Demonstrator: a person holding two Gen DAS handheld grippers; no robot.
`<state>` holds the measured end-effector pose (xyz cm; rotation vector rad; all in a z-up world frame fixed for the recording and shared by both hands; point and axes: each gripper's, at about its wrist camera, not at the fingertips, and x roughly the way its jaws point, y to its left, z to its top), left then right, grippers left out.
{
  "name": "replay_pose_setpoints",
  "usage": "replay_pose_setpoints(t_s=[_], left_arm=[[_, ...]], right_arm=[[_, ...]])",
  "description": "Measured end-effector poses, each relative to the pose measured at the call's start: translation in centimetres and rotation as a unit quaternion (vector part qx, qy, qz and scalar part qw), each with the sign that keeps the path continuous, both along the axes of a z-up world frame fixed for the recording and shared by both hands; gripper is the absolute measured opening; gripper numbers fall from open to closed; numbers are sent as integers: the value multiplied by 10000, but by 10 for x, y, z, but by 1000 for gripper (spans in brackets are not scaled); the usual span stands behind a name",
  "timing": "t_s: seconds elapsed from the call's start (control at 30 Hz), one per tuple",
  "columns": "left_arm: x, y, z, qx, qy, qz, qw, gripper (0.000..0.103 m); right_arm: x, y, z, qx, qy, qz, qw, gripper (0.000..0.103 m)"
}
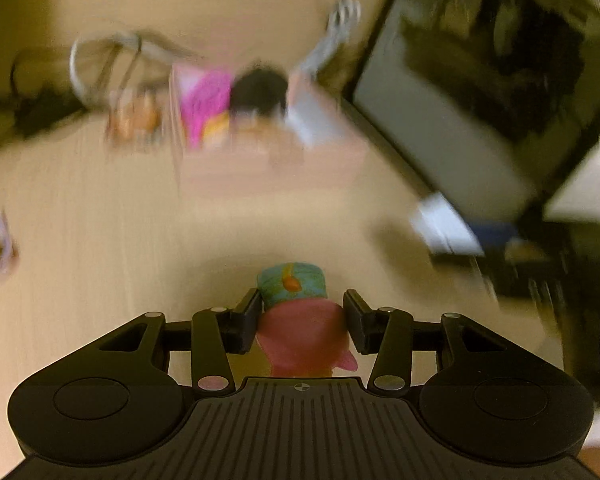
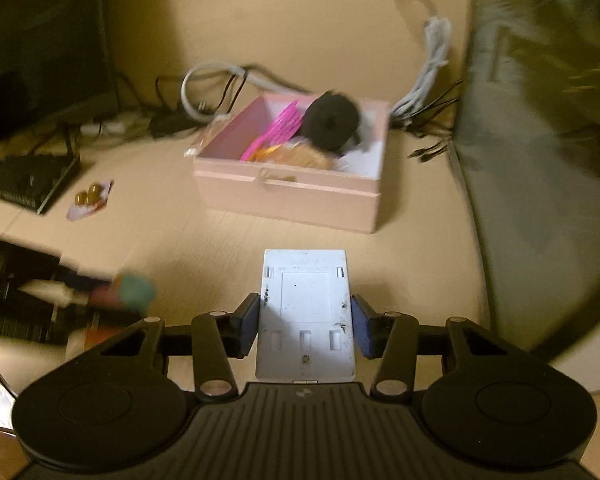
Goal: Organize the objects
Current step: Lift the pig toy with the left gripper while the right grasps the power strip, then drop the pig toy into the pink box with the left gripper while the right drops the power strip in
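Gripped between the right gripper's (image 2: 305,326) 2 fingers, a white plastic plate (image 2: 305,316) looks stiff, light and slippery-flat, while the left gripper (image 1: 303,320) pinches a soft pink-and-teal toy (image 1: 300,312) at its middle.

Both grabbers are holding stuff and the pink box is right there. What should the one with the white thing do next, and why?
Probably carry it forward over the pink box. The right gripper already clamps the white plastic plate, and the open box ahead already holds a pink comb and a black round object.

Each hand-held gripper (image 1: 302,314) (image 2: 304,320) — black, ribbed body, silver pivot pins.
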<state>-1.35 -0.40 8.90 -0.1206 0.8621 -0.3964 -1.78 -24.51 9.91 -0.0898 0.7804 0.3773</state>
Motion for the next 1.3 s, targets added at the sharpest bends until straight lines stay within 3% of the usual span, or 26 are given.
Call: replay_pose_setpoints(t_s=[0.17,0.27,0.3,0.43,0.57,0.67,0.73,0.83,0.93,1.07,1.1,1.2,1.3], left_arm=[[70,-16,47,291,-919,464,9943,50],[113,-18,57,5,-1055,739,9917,51],[130,-19,54,-133,-1028,783,9915,52],[175,-25,23,-60,-515,1120,9924,51],[169,-14,14,-501,-548,1351,9881,51],[160,-5,14,-510,-714,1269,9880,51],[165,-7,14,-404,-671,1275,9887,51],[187,-28,16,140,-655,922,9935,52],[206,-42,1,409,-81,580,9974,52],[201,-27,-6,-179,-194,802,9964,52],[197,-21,-4,-290,-376,939,9944,52],[168,5,11,-888,-1029,1509,9792,51],[134,23,14,-1226,-1047,1630,9734,51]], right_arm=[[-12,-12,13,44,-343,-55,9994,47],[-16,-17,17,178,-417,-86,9989,47],[-17,-18,18,214,-439,-91,9988,47],[-17,-17,21,300,-502,-67,9983,47],[-14,-17,28,412,-576,-8,9975,47],[-2,-17,29,504,-506,18,9974,47],[12,-13,26,550,-408,46,9976,47],[36,-1,26,439,-347,91,9984,47],[54,9,29,301,-418,28,9987,47],[71,14,31,158,-413,-99,9990,47],[75,15,32,127,-428,-133,9989,47],[88,13,39,209,-510,-272,9981,47],[113,14,52,396,-630,-426,9963,47]])
